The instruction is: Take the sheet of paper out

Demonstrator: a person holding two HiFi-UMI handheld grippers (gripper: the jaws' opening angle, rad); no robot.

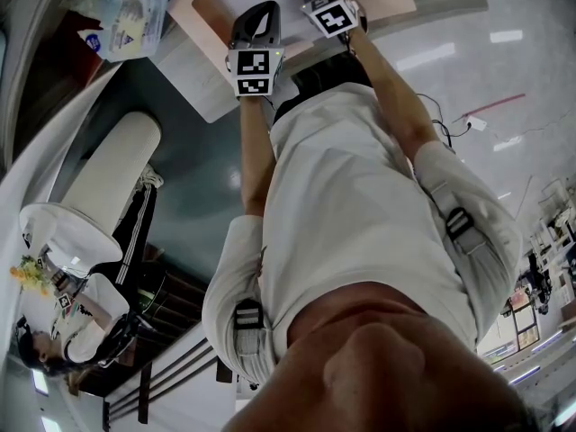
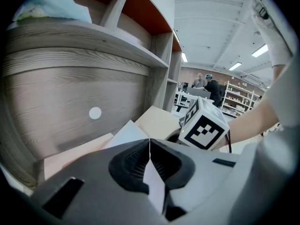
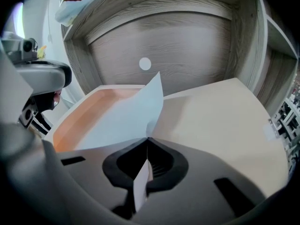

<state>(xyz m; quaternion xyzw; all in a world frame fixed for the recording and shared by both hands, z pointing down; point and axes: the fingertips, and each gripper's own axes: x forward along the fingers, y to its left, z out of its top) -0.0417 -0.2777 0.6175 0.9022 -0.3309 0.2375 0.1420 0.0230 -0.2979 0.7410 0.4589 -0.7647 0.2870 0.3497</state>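
Both grippers are closed on the sheet of paper (image 3: 124, 114), the left gripper (image 2: 150, 146) and the right gripper (image 3: 146, 146) each pinching its near edge. The sheet curls upward above a peach tray (image 3: 75, 118), before a wooden panel (image 3: 187, 46).

Wooden shelf (image 2: 70, 93), plastic bag (image 1: 130, 12)

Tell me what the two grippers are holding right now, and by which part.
The sheet of paper. The left gripper and the right gripper are each shut on its near edge, pinching it between the jaws.
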